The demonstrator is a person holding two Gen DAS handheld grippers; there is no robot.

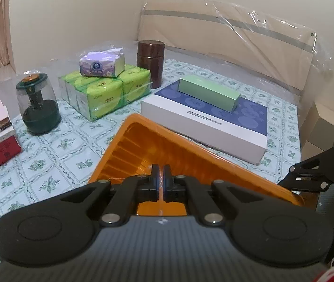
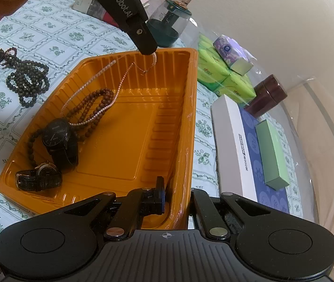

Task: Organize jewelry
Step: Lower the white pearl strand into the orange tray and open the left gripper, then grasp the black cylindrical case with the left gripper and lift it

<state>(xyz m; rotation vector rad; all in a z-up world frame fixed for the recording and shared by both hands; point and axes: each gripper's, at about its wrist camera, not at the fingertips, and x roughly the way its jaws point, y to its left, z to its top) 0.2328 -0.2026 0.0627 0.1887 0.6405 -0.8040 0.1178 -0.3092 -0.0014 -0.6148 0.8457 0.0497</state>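
Left hand-held gripper [image 2: 148,52] (angled down) pinches pearl necklace [image 2: 117,80].

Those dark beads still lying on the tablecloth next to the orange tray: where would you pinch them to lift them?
Pinch the dark bead necklace from straight above where its coils bunch thickest. It lies flat in loose loops beside the orange tray, so a side approach would likely only push beads along.

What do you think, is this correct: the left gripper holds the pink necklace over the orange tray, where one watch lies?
Not one: the right wrist view shows two watches in the orange tray, a black watch and a gold-rimmed watch. The left gripper does hold the pink necklace.
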